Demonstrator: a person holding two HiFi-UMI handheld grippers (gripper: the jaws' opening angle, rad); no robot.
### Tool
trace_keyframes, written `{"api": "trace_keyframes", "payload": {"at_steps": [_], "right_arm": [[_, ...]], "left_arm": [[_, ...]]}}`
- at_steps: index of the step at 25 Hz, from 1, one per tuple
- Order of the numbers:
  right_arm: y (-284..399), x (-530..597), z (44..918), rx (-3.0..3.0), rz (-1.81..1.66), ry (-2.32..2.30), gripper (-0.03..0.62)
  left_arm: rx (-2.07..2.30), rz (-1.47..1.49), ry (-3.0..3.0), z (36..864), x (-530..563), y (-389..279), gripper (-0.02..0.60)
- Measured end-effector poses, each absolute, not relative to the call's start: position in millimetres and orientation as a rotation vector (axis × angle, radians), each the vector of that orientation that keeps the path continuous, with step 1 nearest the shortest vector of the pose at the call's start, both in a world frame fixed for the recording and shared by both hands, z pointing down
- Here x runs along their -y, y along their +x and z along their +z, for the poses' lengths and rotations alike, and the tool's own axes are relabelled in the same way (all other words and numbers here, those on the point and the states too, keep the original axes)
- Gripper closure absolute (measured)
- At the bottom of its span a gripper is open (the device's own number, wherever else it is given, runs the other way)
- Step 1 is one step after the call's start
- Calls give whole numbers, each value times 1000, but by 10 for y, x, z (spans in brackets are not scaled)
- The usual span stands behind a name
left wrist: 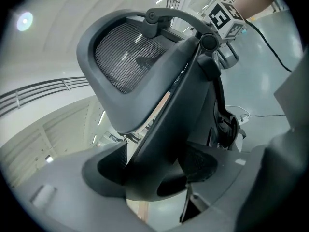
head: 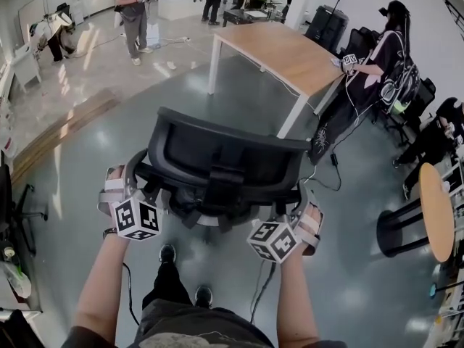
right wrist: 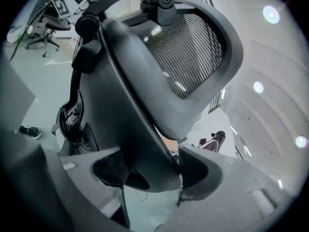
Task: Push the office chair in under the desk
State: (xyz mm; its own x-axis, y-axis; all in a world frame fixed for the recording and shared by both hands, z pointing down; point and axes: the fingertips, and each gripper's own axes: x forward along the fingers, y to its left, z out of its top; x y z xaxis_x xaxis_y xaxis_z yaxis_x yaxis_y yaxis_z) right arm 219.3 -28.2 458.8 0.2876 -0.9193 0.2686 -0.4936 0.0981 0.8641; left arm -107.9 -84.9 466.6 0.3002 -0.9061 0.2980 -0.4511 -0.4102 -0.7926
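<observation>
The black office chair (head: 225,158) stands on the grey floor with its mesh back toward me. A wooden desk (head: 279,49) with white legs lies a little way beyond it, up and to the right. My left gripper (head: 140,176) is shut on the left edge of the backrest frame (left wrist: 159,129), and its pads (left wrist: 112,162) press on both sides of it. My right gripper (head: 304,198) is shut on the right edge of the frame (right wrist: 145,129), which fills the gap between its pads (right wrist: 199,167). The chair's seat and base are hidden under the back.
A person in dark clothes (head: 380,64) sits at the desk's right end, beside a parked chair. Another person (head: 134,13) stands far off at the upper left. A round wooden table (head: 435,209) and a black stool (head: 395,230) are at the right. My feet (head: 168,254) are just behind the chair.
</observation>
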Motion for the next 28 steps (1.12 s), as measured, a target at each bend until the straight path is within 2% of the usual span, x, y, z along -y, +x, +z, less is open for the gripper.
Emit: {"api": "trace_keyframes", "payload": {"at_steps": [28], "right_arm": [[1802, 2298, 4636, 1182, -409, 1661, 329]], "left_arm": [[-1022, -889, -2068, 4697, 3498, -1283, 232]]}}
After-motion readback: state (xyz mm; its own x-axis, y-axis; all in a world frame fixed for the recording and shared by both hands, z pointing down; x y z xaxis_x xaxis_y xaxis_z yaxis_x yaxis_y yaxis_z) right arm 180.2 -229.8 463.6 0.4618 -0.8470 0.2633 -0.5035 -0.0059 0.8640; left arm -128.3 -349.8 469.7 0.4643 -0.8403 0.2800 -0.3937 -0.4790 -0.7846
